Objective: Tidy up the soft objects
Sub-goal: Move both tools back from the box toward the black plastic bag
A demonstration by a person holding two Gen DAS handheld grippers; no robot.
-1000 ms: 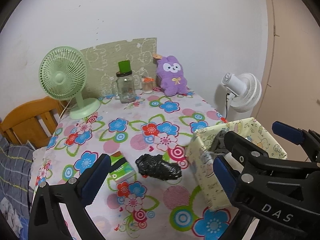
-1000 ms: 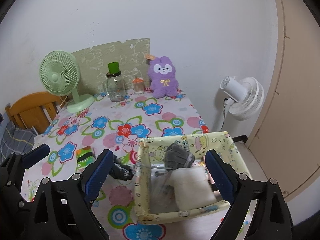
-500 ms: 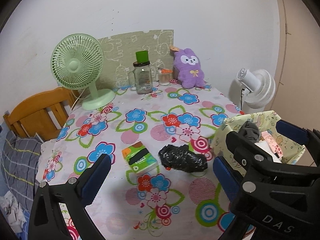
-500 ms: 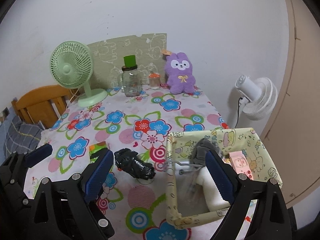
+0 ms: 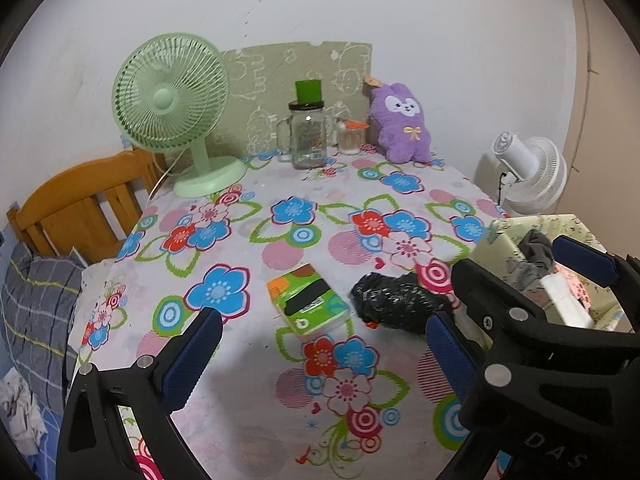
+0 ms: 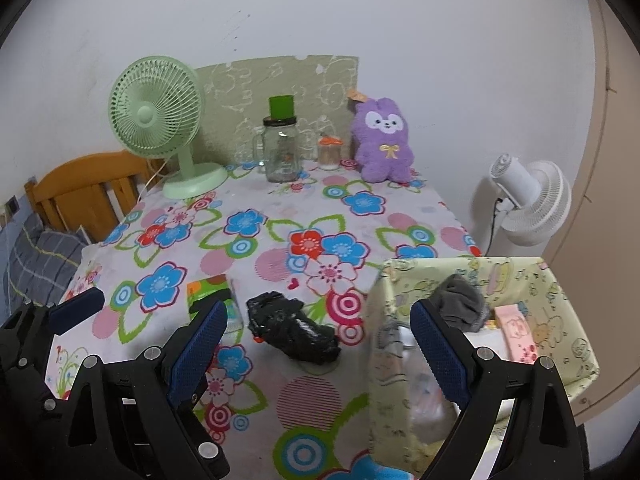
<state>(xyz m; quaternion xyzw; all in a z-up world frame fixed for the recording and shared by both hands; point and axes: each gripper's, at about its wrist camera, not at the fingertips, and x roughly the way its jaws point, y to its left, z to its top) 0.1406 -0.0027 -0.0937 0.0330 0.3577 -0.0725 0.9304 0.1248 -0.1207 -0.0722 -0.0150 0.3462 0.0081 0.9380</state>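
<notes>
A: Two soft things are left out on the desk (image 5: pixel 280 432): a green tissue pack (image 5: pixel 308 300) and, just beside it on its right, a black crumpled bag bundle (image 6: pixel 294 330). The fabric bin (image 6: pixel 476 272) stands at the desk's right edge and is already loaded with a grey cloth (image 6: pixel 458 304), a pink packet (image 6: pixel 514 334) and something white, only partly seen.

B: How are the tools held?

A: Both are seen spread wide with nothing between the jaws. The left tool (image 5: pixel 320 356) hovers over the near part of the desk, short of the pack; the right tool (image 6: pixel 320 350) is framed around the bundle and the bin's near wall.

B: How is the bundle expected to behave?

A: It is judged to be very light, limp and rather slick, so it would be crushed flat under any pinch and could slide out if only a loose fold were caught. A grip across its thick middle is advised, taken deep between the pads.

B: And the tissue pack?

A: It is judged light and springy under a smooth film. It would best be taken across its narrow sides, low down, since the flat top offers little to pinch. Whether it is full cannot be told.
</notes>
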